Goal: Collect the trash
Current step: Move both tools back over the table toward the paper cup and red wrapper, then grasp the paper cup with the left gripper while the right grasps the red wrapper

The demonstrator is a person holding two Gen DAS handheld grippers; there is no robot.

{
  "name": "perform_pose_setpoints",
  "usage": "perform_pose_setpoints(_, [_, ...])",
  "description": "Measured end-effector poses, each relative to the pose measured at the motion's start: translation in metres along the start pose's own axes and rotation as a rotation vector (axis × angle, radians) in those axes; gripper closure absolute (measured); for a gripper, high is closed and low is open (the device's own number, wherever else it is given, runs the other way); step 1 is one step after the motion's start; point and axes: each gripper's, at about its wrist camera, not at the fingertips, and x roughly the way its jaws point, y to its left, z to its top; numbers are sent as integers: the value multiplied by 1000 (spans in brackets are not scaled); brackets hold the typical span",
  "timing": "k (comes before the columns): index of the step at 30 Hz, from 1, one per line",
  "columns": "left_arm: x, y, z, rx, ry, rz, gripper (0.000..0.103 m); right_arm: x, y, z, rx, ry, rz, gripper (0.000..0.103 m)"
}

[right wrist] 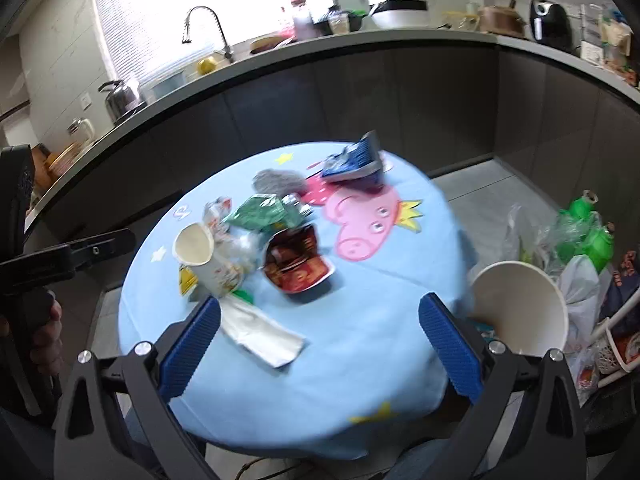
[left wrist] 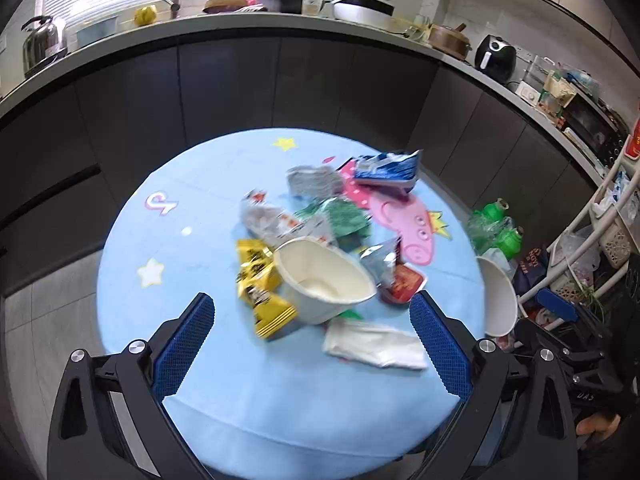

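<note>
The paper cup (left wrist: 326,286) hides part of the blurred yellow wrapper (left wrist: 260,288).

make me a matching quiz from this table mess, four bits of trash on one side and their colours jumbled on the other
Things:
1. flat napkin
2. wrapper beside the tipped cup
3. packet at the table's far edge
4. opened foil pouch mid-table

Colours:
a. red
b. white
c. blue
d. yellow

Pairs: 1-b, 2-d, 3-c, 4-a
</note>
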Motion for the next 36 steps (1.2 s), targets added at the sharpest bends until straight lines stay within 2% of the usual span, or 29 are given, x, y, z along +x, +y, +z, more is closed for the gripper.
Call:
perform_pose_setpoints(6, [3,36,-20,-42,39,-2,9,28,32,-8,-36,74,93,4])
perform_pose_setpoints(12, [7,41,-20,-63,50,-42,9,53,41,-3,-36,105,80,6])
perform_pose_setpoints(17, [14,41,-14,-63,55,-61,14,80,41,9,-21,116,54,25])
perform_pose_setpoints(19, [18,41,-9,-59,61,-70,18,93,42,14,-21,119,41,38])
perform_pose_setpoints(29, [45,42,10,-73,111,-134,37,140,41,25,2,138,32,64])
perform_pose_setpoints(30, [48,42,12,-74,117,-139,40,143,39,25,5,145,32,74])
perform_pose_setpoints(31, [53,41,14,-74,124,-146,43,145,38,25,8,148,39,88])
perform_pose_setpoints(36, [76,40,25,-87,162,-176,56,134,34,20,-2,136,37,89])
